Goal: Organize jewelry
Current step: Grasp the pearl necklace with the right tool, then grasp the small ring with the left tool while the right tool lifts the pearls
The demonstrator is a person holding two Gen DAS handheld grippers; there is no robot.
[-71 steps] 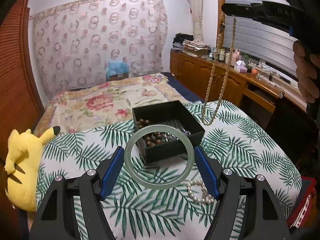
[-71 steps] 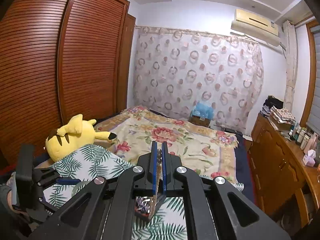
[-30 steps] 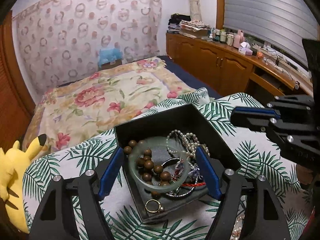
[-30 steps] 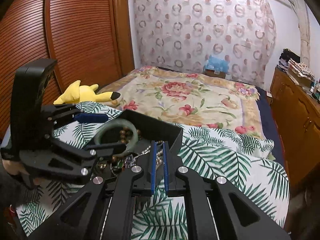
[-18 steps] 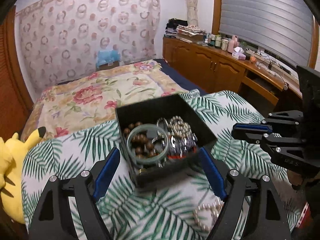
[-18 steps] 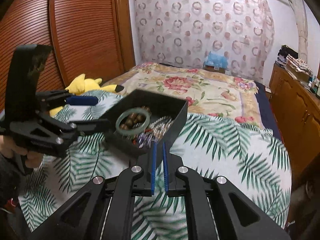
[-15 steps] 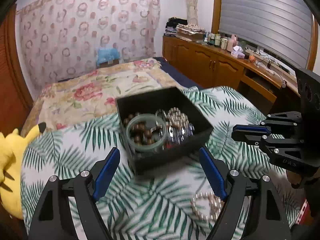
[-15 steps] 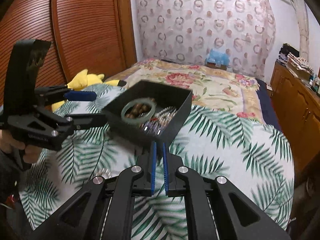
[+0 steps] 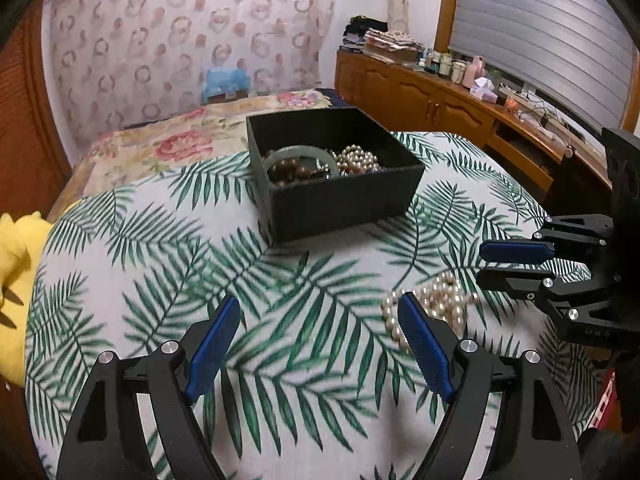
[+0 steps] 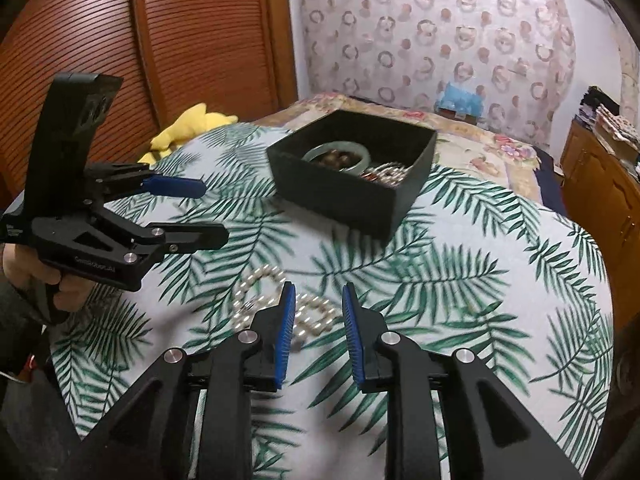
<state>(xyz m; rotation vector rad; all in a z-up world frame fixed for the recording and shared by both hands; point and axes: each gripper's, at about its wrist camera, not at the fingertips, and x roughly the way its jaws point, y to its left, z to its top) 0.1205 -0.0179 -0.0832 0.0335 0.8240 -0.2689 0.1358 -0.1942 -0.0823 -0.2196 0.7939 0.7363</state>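
Observation:
A black open box [image 9: 340, 200] [image 10: 352, 196] stands on the palm-print cloth. In it lie a green jade bangle [image 9: 276, 159] [image 10: 335, 148], brown beads and a pearl strand [image 9: 358, 160]. A loose pearl necklace [image 9: 432, 300] [image 10: 260, 280] lies on the cloth in front of the box. My left gripper [image 9: 320, 344] is open and empty, back from the box; it also shows in the right wrist view [image 10: 208, 212]. My right gripper [image 10: 318, 330] is open and empty just above the loose pearls, and shows in the left wrist view [image 9: 508, 264].
A yellow plush toy [image 9: 16, 288] [image 10: 188, 128] lies at the cloth's left edge. A floral bedspread [image 9: 168, 144] is behind the box. Wooden cabinets [image 9: 440, 108] with bottles run along the right wall. A slatted wooden door [image 10: 160, 40] stands at the left.
Both grippers have pulled back from the box and lowered toward the cloth. My right gripper has opened from shut. The bangle, held by my left gripper earlier, lies in the box.

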